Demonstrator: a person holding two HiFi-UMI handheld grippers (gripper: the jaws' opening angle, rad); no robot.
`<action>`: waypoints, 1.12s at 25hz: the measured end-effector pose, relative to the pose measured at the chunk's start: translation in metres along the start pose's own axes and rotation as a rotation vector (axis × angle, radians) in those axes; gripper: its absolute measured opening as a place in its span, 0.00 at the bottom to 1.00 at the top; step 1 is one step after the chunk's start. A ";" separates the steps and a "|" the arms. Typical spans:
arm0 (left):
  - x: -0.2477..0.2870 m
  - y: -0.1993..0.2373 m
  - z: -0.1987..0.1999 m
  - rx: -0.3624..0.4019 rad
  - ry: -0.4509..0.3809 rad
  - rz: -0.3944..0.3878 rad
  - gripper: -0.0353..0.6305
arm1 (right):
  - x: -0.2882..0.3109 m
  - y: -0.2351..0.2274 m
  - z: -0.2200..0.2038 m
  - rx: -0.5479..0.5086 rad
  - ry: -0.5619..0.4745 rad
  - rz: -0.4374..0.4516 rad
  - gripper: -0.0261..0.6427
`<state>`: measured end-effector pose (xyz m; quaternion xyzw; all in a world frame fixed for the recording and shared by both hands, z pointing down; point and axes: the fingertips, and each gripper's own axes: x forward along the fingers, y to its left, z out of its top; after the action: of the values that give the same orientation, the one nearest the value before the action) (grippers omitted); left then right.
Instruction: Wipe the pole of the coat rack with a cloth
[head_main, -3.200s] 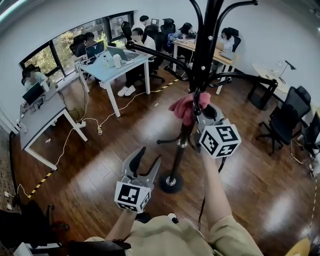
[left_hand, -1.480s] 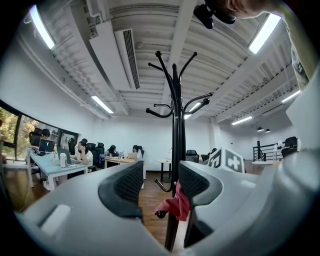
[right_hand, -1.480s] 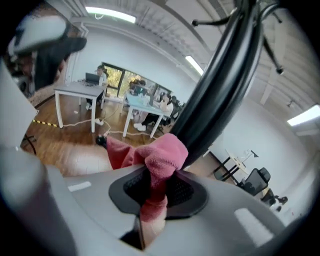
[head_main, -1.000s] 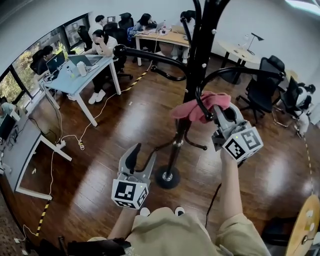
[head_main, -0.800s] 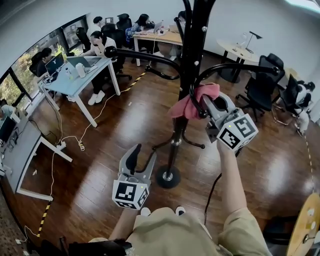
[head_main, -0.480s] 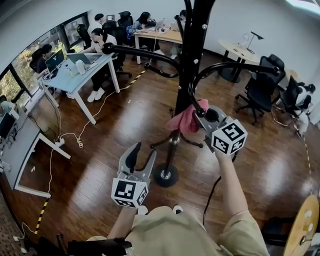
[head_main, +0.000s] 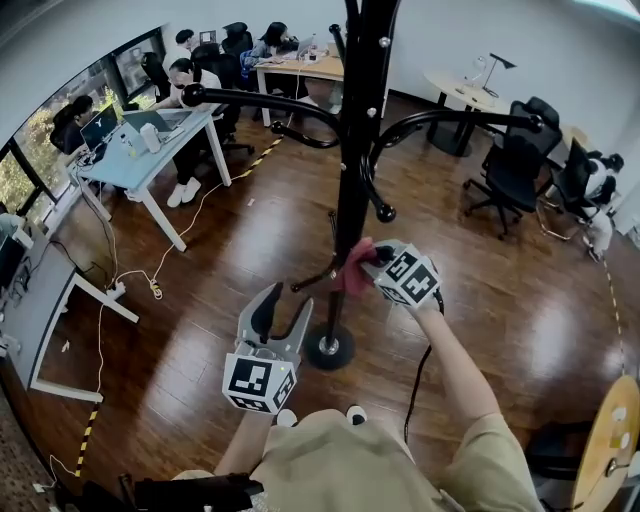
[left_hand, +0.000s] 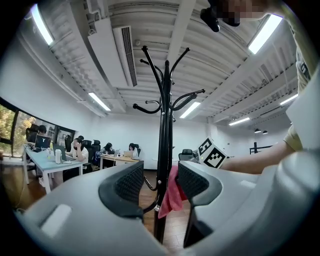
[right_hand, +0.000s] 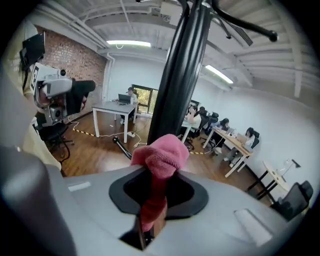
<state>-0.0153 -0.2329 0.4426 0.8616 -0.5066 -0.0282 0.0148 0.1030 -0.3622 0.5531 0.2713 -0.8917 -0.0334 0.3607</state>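
Wiping step in hand: the right gripper (head_main: 372, 266) presses a pink cloth (head_main: 356, 268) to the right side of the coat rack pole (head_main: 350, 150). It sits low on the pole, above the round base (head_main: 328, 348). Judged to be a stroke along the lower pole.
Right jaws: closed on the cloth. In the right gripper view a bunched tuft (right_hand: 160, 152) stands up out of them, and the pole (right_hand: 175, 85) rises directly behind it.
Left jaws: apart and empty. The left gripper (head_main: 286, 312) is held left of the pole, near the base and clear of it. In the left gripper view the pole (left_hand: 164, 140) and cloth (left_hand: 172, 192) show through the gap but lie well beyond the jaws.
Cloth position: touching the pole, below the curved hook arms (head_main: 260, 100) and beside a small lower hook.
Cloth handling: judged soft, light and limp, with a towelling nap. It will bunch, and it may drag out of the jaws if it snags. Take hold deep across a fold and leave a padded tuft free to meet the pole.
Pole handling: judged stiff, smooth and glossy, so the cloth should slide easily. The rack stands free on a small base on the wooden floor (head_main: 230, 260), so a hard sideways push could rock it. Steady it at a bare stretch of pole.
Obstructions: hook arms above the cloth would interrupt a long upward stroke.
Progress: cannot be judged.
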 end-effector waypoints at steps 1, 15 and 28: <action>0.001 -0.001 0.000 0.000 0.000 -0.007 0.35 | 0.006 0.005 -0.010 -0.016 0.059 0.017 0.11; 0.007 0.001 -0.001 -0.025 -0.008 -0.024 0.34 | -0.060 -0.016 -0.095 -0.171 0.529 -0.098 0.11; -0.023 0.050 -0.002 -0.037 -0.003 0.053 0.34 | -0.135 0.014 0.168 -0.098 -0.626 -0.608 0.12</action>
<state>-0.0699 -0.2373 0.4476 0.8474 -0.5288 -0.0383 0.0307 0.0654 -0.3042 0.3484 0.4807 -0.8351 -0.2607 0.0591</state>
